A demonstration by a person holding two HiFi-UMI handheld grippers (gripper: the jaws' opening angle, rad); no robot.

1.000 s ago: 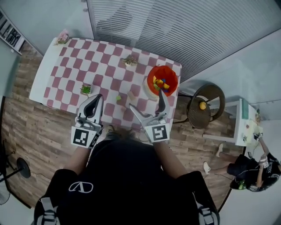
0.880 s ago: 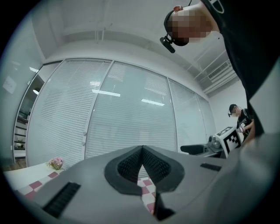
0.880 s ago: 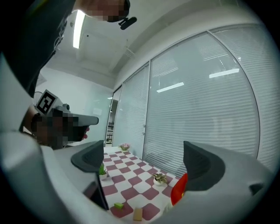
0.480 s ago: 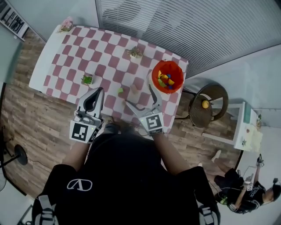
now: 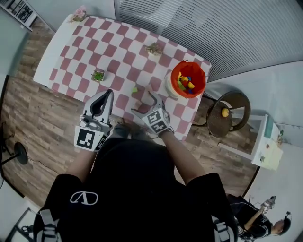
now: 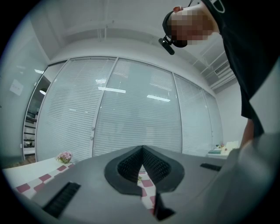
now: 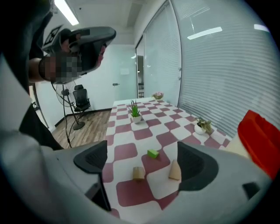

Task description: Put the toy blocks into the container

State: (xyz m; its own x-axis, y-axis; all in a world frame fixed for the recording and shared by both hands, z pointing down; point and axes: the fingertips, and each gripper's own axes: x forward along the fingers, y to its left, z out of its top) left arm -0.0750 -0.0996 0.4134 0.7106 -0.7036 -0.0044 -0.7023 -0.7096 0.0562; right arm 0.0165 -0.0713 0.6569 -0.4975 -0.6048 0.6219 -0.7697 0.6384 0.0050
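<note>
Red-and-white checked table (image 5: 71, 52), red container (image 7: 258, 135), green block (image 7: 152, 153), tan blocks (image 7: 138, 173).

Bright, even indoor light. In the right gripper view a ceiling lamp (image 7: 61, 9) glares at 11 o'clock, and streaks of it reflect off the glass (image 7: 205, 52) at 1 o'clock. Both gripper views bend hard at the rim, with black corners. The left gripper (image 6: 142, 149) at 6 o'clock is soft. Head view: sharp, with faint shadows on the table (image 5: 94, 52).

We held our left gripper (image 5: 109, 93) out ahead of our left side, its jaws closed flat on each other; our right gripper (image 5: 143, 102) was held farther forward, jaws spread wide apart; both forearms were bent in front of us.
</note>
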